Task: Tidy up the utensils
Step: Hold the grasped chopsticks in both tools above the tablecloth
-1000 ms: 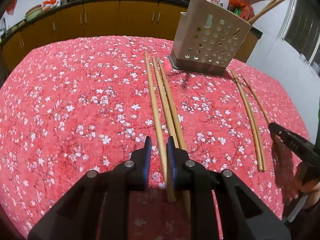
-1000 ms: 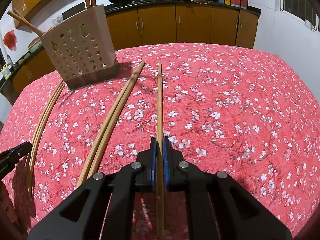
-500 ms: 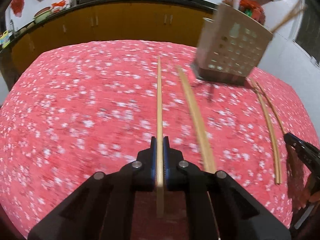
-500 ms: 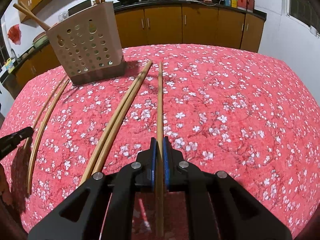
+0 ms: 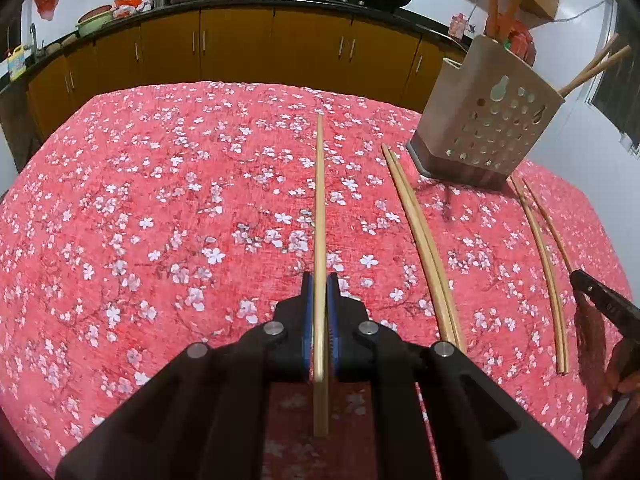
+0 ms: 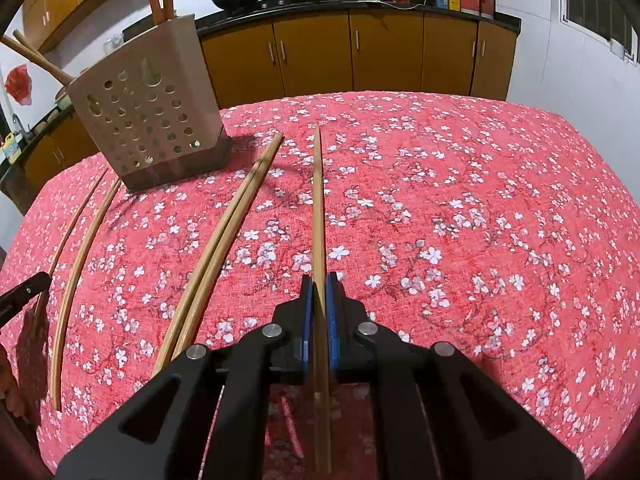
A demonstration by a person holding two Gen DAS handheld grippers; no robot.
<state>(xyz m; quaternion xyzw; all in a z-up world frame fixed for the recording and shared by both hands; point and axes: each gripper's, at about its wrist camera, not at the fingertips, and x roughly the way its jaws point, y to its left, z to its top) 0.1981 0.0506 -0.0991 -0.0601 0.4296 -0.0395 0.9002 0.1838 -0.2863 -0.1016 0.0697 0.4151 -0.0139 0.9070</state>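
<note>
My left gripper (image 5: 320,280) is shut on a long wooden chopstick (image 5: 319,200) that runs straight ahead over the red flowered tablecloth (image 5: 160,220). A pair of chopsticks (image 5: 420,232) lies just to its right. My right gripper (image 6: 319,280) is shut on another chopstick (image 6: 317,200), with a pair of chopsticks (image 6: 224,236) lying to its left. The beige perforated utensil holder (image 5: 488,120) (image 6: 148,116) stands at the far side of the table with several chopsticks sticking out of its top.
Two more chopsticks (image 5: 540,248) lie right of the holder in the left wrist view, beside the tip of the right gripper (image 5: 600,300). The right wrist view shows two chopsticks (image 6: 76,264) far left, near the left gripper (image 6: 22,298). Yellow cabinets (image 6: 360,56) line the back wall.
My left gripper has shut on one of three chopsticks that lay together and carried it left, away from the other two. The right gripper keeps hold of its chopstick.
</note>
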